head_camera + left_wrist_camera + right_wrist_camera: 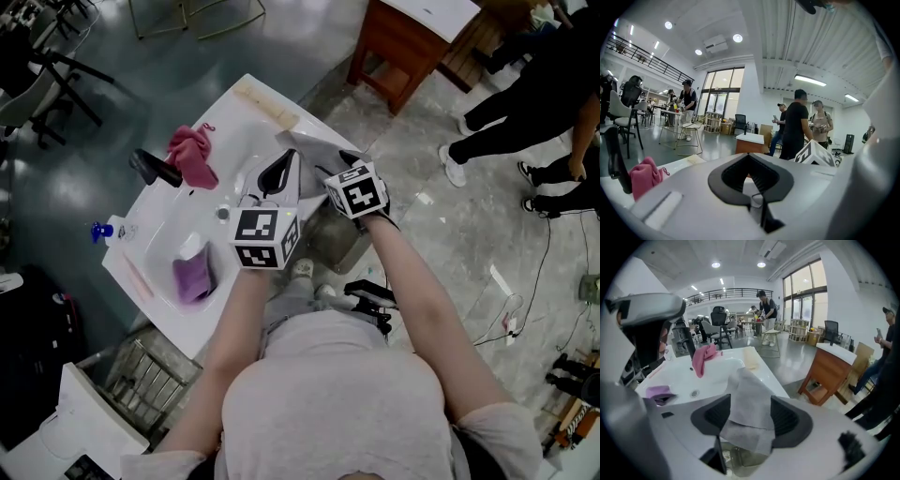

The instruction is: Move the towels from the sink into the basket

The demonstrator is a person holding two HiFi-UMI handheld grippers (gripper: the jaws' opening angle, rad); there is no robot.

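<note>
Fingers (790, 419) of right gripper (750, 401): closed onto grey towel (314, 146). One fold is pinched between them; the rest hangs free past the edge of the sink (246, 131), above what looks to be the basket (336, 246), which is only partly visible.

Fingers (729, 176) of left gripper (750, 159): tips together, nothing held.

Pink towel (192, 155): draped on the sink rim, just beside the black faucet (155, 169).

Purple towel (194, 278): bunched low in the basin.

Handling, as judged: all three are light, limp and possibly damp. They have no stiffness, so each will sag and trail.

Best hold: a raised fold or bunched ridge, taken deep between the fingers and lifted clear of the rim before carrying.
</note>
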